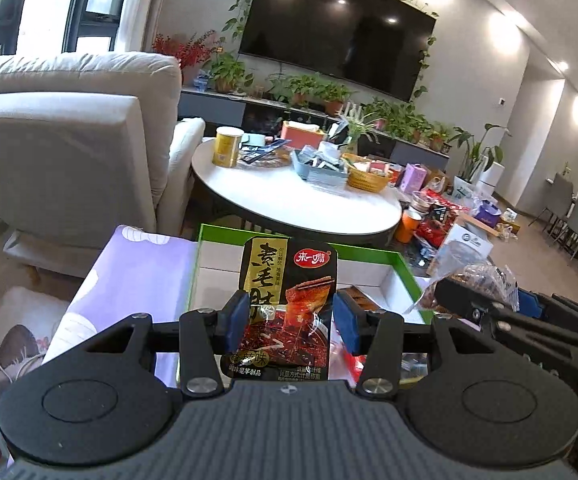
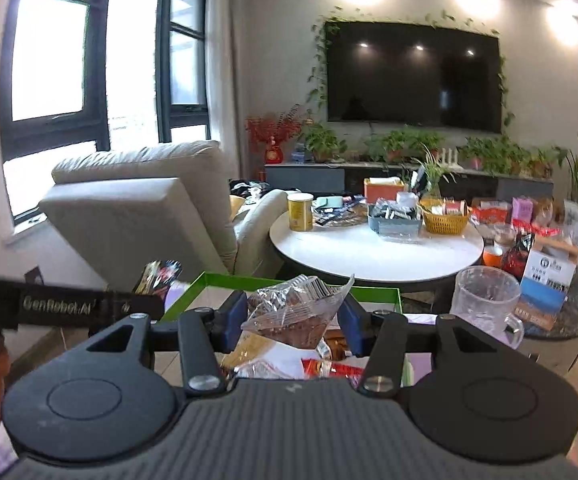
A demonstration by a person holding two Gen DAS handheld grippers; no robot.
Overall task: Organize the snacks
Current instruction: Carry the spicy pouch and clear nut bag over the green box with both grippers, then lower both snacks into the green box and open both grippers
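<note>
Left wrist view is showing the left gripper point(image 1: 291, 322) pinching a red-and-black spicy snack packet point(image 1: 287, 308) between its blue pads point(image 1: 237, 322). The packet is standing upright with its printed face toward the camera, gripped at its two side edges near mid-height, probably so that the top stays free and the pouch can be lowered end-first. Just beyond it, the green-rimmed cardboard box point(image 1: 405, 276) is lying open with its pale floor showing, so the packet is hanging over the near edge of what looks like the sorting container. A lilac cloth point(image 1: 137, 272) is lying beside the box on the left.

Right wrist view is showing the right gripper point(image 2: 293, 322) pressing its pads onto a clear crinkly pouch of brown snacks point(image 2: 289, 312). The pouch is bulging and slanting between the fingers, held by its soft middle, which is likely the only way to keep such a slippery film bag from sliding out. The same box's green rim point(image 2: 273, 284) is appearing just behind it, and more loose packets point(image 2: 329, 368) are lying underneath, apparently waiting to be sorted. A glass mug point(image 2: 485, 300) is standing to the right, near enough to be knocked by a wide swing. Farther off, the round white table point(image 2: 389, 252) is carrying a yellow tin point(image 2: 300, 212) and a wicker basket point(image 2: 445, 218).
</note>
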